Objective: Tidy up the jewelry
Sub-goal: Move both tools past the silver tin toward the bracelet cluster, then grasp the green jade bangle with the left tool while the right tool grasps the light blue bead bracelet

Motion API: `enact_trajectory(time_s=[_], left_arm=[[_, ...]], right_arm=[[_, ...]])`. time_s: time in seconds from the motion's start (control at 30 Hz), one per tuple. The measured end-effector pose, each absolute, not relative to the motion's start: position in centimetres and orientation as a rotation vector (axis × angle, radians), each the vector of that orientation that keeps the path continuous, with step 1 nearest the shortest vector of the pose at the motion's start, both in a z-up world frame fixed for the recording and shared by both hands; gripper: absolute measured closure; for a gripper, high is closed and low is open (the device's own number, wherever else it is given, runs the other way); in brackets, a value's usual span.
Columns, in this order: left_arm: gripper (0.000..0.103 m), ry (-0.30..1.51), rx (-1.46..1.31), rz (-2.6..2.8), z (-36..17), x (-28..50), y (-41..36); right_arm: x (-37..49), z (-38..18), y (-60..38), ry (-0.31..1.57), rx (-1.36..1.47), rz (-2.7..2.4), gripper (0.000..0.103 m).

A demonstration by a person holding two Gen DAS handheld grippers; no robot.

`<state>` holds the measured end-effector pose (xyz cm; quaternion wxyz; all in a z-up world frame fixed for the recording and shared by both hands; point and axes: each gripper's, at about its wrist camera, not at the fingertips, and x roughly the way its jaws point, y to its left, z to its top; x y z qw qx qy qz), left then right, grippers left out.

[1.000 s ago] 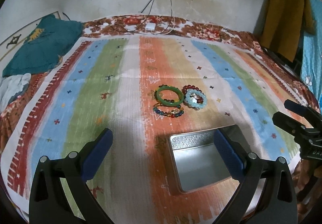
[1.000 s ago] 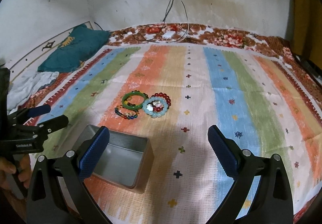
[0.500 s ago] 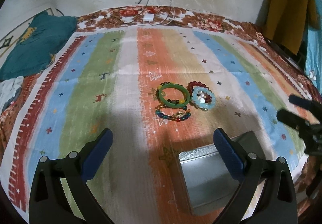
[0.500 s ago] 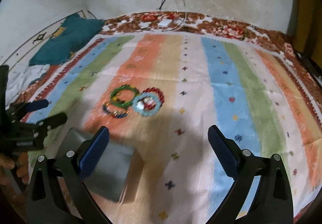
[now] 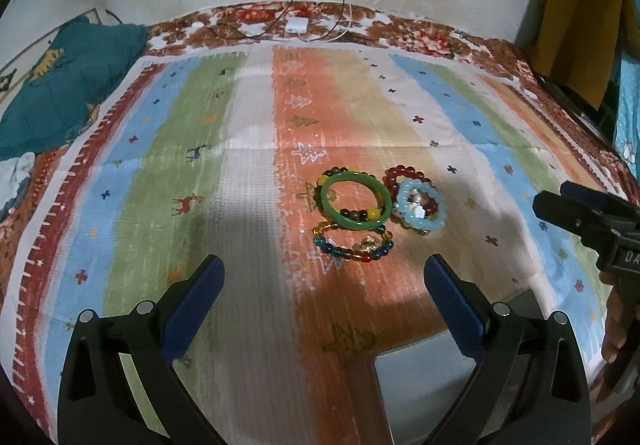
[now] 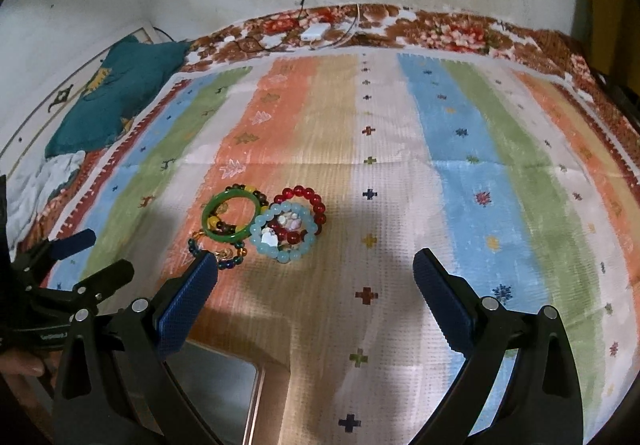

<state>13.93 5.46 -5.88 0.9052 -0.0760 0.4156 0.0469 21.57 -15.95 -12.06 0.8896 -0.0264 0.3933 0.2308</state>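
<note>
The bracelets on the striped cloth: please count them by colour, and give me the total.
Solid green bangle: 1
Light blue bead bracelet: 1
Dark red bead bracelet: 1
Mixed bracelet with yellow and brown beads, lying partly under the bangle: 1
Multicoloured bead bracelet with a gold charm: 1
Total: 5

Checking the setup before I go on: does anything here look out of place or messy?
The bracelets sit in an overlapping heap: the green bangle lies over a dark beaded one, and the pale blue bracelet over the red one. All remain outside the metal tin. Nothing looks damaged.
</note>
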Motion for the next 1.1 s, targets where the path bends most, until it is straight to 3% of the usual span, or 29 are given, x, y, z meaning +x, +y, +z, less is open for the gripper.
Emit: enact_trajectory(time_s=[0.47, 0.7, 0.9, 1.1], left_arm=[[0.006, 0.894, -0.323, 0.043, -7.0, 16.9, 7.2], [0.013, 0.926, -0.4, 0.026, -7.9, 18.5, 8.7], [0.025, 0.952, -0.432, -0.01, -8.4, 19.9, 8.7], [0.052, 0.987, -0.441, -0.031, -9.1, 21.4, 8.6]], right_arm=[[24.7, -14.5, -15.6, 0.947, 0.027, 0.474, 0.004], [25.9, -15.3, -14.9, 0.969, 0.025, 0.465, 0.004], [27.2, -16.3, -14.4, 0.993, 0.021, 0.449, 0.004], [28.4, -17.3, -14.1, 1.025, 0.05, 0.449, 0.008]])
